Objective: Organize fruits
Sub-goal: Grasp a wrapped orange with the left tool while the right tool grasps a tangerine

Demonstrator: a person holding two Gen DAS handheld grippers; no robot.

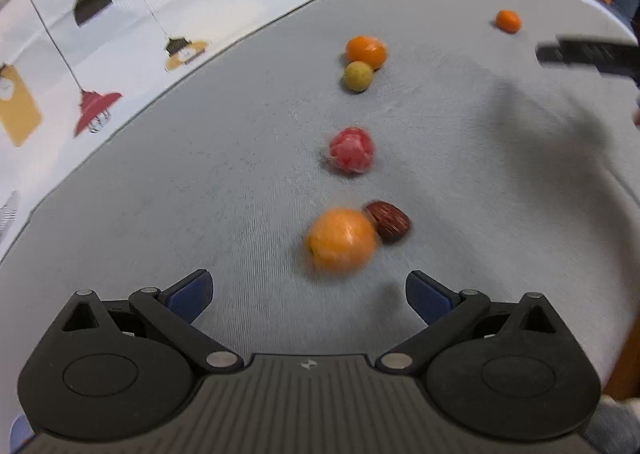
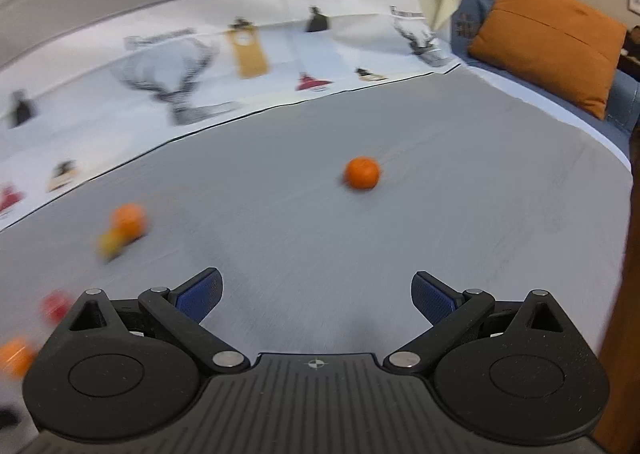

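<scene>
Fruits lie on a grey cloth point(image 1: 460, 157). Just ahead of my open left gripper point(image 1: 308, 288) sits a large orange point(image 1: 340, 240), with a dark red fruit point(image 1: 389, 221) touching its right side. Further on come a red fruit point(image 1: 352, 150), then a yellow-green fruit point(image 1: 357, 75) against a second orange point(image 1: 366, 50). A small mandarin point(image 1: 508, 21) lies alone at the far right. My right gripper point(image 2: 316, 292) is open and holds nothing; that mandarin point(image 2: 361, 172) sits ahead of it. In the blurred right wrist view the orange point(image 2: 129, 217) and yellow-green fruit point(image 2: 109, 244) show at the left.
A white cloth printed with lamps and a deer point(image 1: 120, 33) borders the grey cloth on the left. An orange cushion point(image 2: 552, 41) rests on a blue sofa at the back right. The other gripper's dark body point(image 1: 588, 53) enters the left wrist view at the right edge.
</scene>
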